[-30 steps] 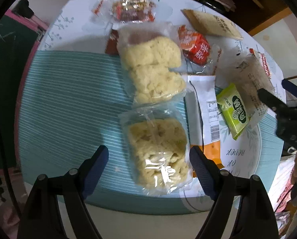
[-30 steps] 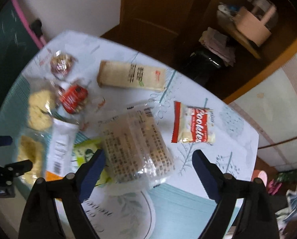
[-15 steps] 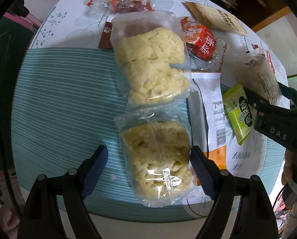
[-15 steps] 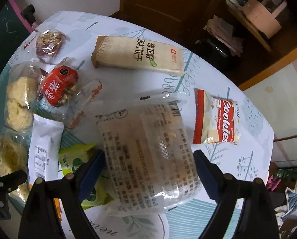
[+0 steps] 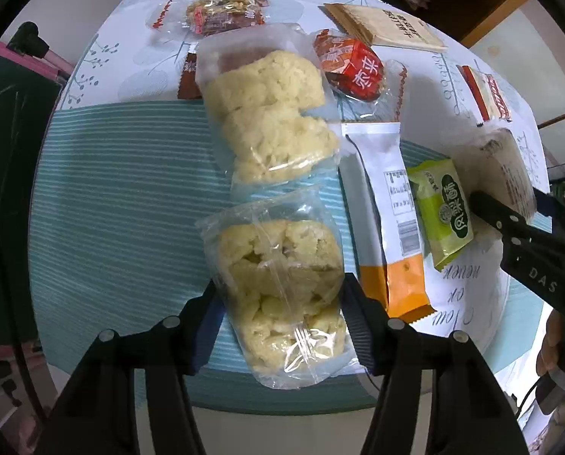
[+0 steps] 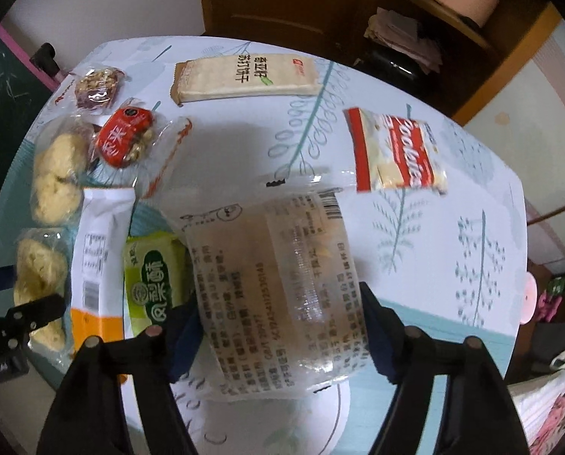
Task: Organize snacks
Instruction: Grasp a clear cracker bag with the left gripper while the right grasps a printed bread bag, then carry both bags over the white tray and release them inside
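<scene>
Left gripper [image 5: 280, 318] just closed onto near clear bag of yellow puffed cakes [image 5: 278, 284]. Right gripper [image 6: 278, 326] just closed onto translucent printed pack [image 6: 278, 276].

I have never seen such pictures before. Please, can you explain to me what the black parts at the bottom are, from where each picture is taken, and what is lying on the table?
There is no robot. A person holds a two-finger gripper in each hand, and each gripper has a camera looking along its fingers. The left gripper has just been closing around a clear bag of pale puffed cakes. The right gripper has just been closing around a clear printed packet. On the table lie other snacks: a green packet, a white and orange sachet, a red sweet and a long cracker pack.
</scene>
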`<move>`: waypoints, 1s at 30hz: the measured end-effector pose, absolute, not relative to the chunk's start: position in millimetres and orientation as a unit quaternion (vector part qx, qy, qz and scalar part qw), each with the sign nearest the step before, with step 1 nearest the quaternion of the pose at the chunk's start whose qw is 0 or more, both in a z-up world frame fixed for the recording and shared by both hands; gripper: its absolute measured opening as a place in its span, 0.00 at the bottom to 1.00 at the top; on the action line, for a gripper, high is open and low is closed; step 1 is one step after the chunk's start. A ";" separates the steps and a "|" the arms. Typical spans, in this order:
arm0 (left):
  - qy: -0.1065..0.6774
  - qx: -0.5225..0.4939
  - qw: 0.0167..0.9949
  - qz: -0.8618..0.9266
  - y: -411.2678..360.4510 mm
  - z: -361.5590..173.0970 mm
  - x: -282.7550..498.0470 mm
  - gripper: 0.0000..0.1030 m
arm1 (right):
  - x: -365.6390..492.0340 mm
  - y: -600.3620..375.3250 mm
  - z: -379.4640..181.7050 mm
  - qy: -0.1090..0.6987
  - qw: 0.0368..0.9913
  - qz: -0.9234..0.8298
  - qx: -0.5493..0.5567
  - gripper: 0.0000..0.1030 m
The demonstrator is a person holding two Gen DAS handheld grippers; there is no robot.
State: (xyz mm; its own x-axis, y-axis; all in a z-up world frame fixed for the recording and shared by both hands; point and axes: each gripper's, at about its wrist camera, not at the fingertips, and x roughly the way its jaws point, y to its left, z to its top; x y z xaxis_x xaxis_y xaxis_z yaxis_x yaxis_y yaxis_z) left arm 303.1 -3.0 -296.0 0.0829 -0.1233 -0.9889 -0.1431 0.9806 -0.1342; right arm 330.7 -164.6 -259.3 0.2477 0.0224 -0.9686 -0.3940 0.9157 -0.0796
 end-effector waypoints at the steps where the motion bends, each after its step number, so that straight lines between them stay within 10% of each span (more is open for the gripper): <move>1: 0.673 -0.095 0.734 0.008 -3.8 -293.9 300.5 0.56 | 327.7 -166.2 -258.3 0.599 0.775 0.133 -0.154 0.68; 30: 0.506 -0.047 0.860 -0.041 1.3 -71.8 113.1 0.56 | 133.4 -223.4 -92.7 0.482 0.873 0.072 -0.009 0.64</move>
State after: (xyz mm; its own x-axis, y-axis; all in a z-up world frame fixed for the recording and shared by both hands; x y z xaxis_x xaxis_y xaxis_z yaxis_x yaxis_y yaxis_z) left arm 113.1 1.3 -71.8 0.4852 -0.1173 -0.8665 0.0228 0.9923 -0.1216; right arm 133.4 -223.4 -92.7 0.5254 0.1164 -0.8429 -0.1339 0.9896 0.0532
